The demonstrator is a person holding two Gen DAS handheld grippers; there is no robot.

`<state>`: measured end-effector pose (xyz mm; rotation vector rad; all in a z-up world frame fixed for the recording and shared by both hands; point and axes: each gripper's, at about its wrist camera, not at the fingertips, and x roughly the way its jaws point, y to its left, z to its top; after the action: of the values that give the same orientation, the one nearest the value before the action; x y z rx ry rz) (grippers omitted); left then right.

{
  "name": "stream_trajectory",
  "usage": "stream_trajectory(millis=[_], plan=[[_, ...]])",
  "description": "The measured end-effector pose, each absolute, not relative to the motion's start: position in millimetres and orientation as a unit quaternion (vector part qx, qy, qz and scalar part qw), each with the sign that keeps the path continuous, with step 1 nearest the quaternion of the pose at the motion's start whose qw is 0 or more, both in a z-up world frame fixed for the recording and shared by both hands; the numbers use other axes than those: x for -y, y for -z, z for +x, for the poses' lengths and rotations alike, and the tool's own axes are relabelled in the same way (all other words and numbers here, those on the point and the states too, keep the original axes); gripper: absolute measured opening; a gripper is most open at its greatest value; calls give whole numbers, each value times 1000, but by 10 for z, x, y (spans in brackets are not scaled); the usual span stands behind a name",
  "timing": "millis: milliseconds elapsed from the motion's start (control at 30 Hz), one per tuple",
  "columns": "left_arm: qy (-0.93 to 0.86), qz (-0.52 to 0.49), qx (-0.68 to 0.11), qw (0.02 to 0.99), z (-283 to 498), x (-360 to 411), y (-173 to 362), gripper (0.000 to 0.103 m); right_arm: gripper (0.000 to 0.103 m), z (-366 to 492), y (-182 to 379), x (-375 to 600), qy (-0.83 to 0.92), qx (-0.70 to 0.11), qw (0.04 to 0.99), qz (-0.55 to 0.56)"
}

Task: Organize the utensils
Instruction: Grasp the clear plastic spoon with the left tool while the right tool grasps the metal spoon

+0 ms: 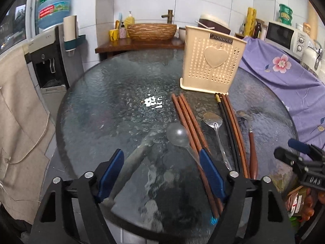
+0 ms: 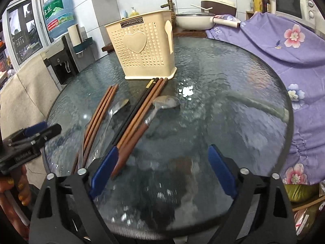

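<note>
Two hand-held tongs hover over a round glass table (image 1: 97, 93). The left tongs (image 1: 161, 175) are released, jaws apart and empty; a clear spoon (image 1: 177, 135) lies just ahead between them, and brown chopsticks (image 1: 190, 120) run under the right-hand pad. The right tongs (image 2: 163, 169) are also released and empty; a wood-handled spoon (image 2: 142, 130) and dark chopsticks (image 2: 140, 109) lie beside the left-hand pad, with a steel spoon (image 2: 118, 105) further left. A cream holder (image 2: 142, 46) stands upright beyond the utensils, ahead of both tongs.
</note>
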<state>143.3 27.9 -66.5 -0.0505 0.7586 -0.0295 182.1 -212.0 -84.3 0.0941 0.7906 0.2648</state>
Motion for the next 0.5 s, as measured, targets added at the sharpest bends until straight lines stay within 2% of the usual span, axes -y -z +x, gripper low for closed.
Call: stream_trajectory(millis=[200, 500], plan=[[27, -31, -405, 913, 1675, -276, 778, 65, 74, 2249, 861, 1997, -131, -416, 899, 43], [34, -24, -424, 905, 1811, -259, 841, 64, 60, 2796, 1010, 1955, -102, -470, 875, 51]])
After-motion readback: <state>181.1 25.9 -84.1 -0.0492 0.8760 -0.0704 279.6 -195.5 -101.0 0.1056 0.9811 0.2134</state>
